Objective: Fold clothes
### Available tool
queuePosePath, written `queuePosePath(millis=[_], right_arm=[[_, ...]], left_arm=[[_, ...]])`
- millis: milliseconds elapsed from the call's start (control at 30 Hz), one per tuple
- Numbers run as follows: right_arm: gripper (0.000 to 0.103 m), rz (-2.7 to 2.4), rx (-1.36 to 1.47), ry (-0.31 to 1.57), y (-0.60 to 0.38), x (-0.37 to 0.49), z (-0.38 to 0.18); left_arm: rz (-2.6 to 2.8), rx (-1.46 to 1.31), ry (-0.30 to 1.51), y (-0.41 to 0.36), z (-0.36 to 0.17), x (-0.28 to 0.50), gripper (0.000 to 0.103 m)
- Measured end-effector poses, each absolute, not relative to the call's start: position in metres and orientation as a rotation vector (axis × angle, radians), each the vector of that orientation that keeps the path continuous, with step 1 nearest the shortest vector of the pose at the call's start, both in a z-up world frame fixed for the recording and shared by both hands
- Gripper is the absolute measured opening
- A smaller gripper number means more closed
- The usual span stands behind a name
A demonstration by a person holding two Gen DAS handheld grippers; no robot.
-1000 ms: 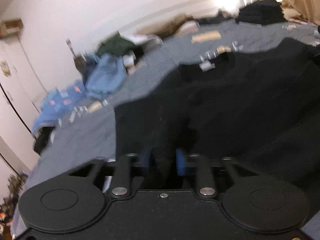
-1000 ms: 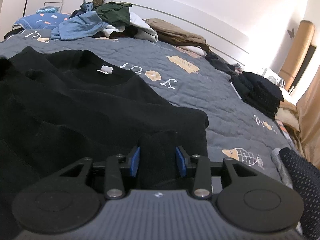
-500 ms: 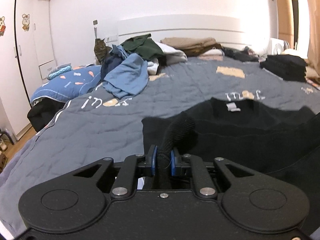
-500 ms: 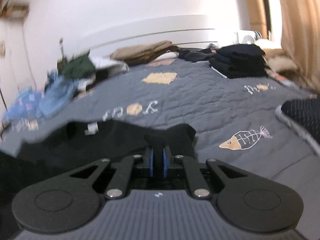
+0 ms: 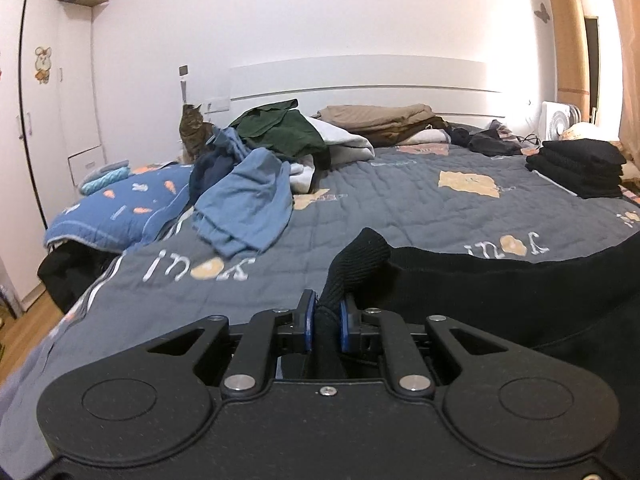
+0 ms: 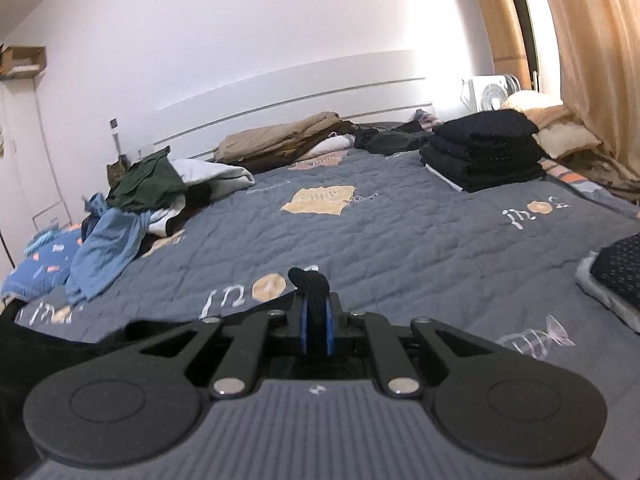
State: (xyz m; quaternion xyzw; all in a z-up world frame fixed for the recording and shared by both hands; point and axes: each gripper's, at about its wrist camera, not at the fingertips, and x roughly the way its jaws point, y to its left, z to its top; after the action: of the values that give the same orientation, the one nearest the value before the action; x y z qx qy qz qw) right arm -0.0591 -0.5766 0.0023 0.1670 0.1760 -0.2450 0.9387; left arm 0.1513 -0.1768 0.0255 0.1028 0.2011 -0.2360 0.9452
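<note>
black knit fabric is pinched in both tools. the left tool has its blue pads pressed together on a bunched corner of the black knit sweater, and a nub of cloth stands up just past the pads. the right tool is likewise closed tight on a thin fold of the same garment, with a short black tab poking out above the pads.

where the sweater is: it hangs between the two tools, low over the near part of the grey quilted bed cover. in the left wrist view the body of the cloth runs off to the right of the left tool; in the right wrist view the dark mass runs off to the left of the right tool. so the long axis of the held edge lies across, tool to tool, roughly parallel to the white headboard. how much of the body rests on the cover is hidden below the tools.

also on the bed: a stack of folded black clothes at far right, a loose pile of blue and green garments at far left.

judgement: neither tool is nearer, since each holds one end. any coming fold turns on both ends travelling together, square to that cross axis; uneven travel would skew the edge.
</note>
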Motion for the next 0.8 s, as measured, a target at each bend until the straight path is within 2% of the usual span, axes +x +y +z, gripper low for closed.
queuePosePath(millis=[367,567,733,800], right_arm=[[0.008,-0.525,0.29,0.436,-0.622,0.047,-0.005],[0.008,-0.534,0.215,0.547,-0.625,0.095,-0.044],[0.009,-0.564,0.197,0.571,-0.625,0.107,-0.065],[0.01,-0.56,0.195,0.618,-0.629,0.114,-0.072]], left_arm=[[-0.465,0.292,0.415,-0.228,0.01,0.234,0.013],[-0.449,0.344,0.491,-0.247,-0.03,0.265,0.013],[-0.418,0.348,0.514,-0.25,-0.049,0.274,0.013],[-0.414,0.337,0.57,-0.249,-0.051,0.279,0.018]])
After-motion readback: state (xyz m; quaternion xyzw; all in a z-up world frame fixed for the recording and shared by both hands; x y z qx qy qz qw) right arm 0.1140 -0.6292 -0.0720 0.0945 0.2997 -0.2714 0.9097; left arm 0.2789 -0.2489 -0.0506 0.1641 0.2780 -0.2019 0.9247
